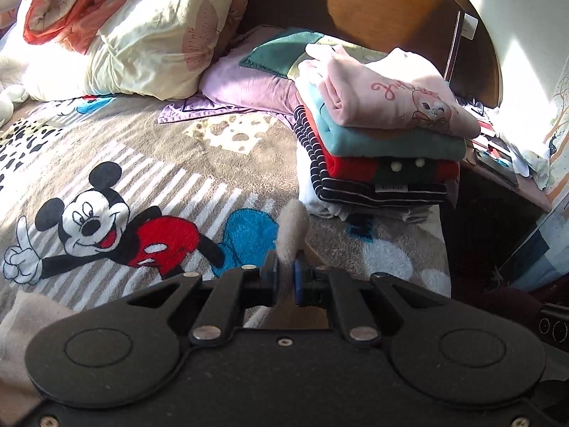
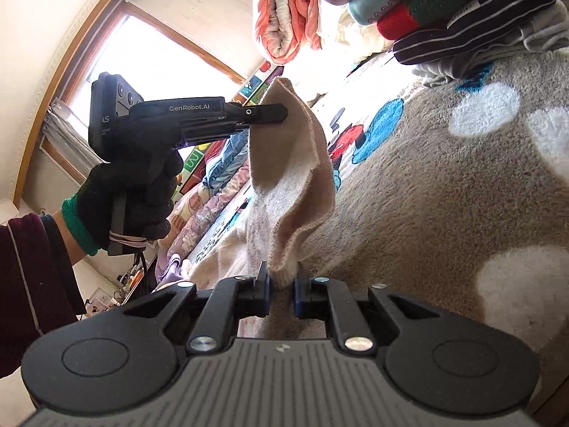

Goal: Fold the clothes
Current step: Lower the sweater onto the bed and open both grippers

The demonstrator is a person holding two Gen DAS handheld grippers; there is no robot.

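A beige knit garment (image 2: 288, 185) hangs lifted above the bed, pinched at two places. My left gripper (image 1: 285, 273) is shut on one edge of the beige garment (image 1: 292, 231), which pokes up between its blue pads. In the right wrist view the left gripper (image 2: 281, 112), held by a black-gloved hand (image 2: 131, 192), clamps the garment's upper corner. My right gripper (image 2: 282, 286) is shut on its lower edge. A stack of folded clothes (image 1: 380, 135), pink on top, stands at the bed's right side.
The bed carries a cartoon-mouse blanket (image 1: 149, 185). A rolled cream and orange quilt (image 1: 117, 25) and a purple pillow (image 1: 249, 82) lie at the headboard (image 1: 384, 3). A cluttered nightstand (image 1: 505, 156) stands beyond the bed's right edge. A window (image 2: 149, 57) is behind the gloved hand.
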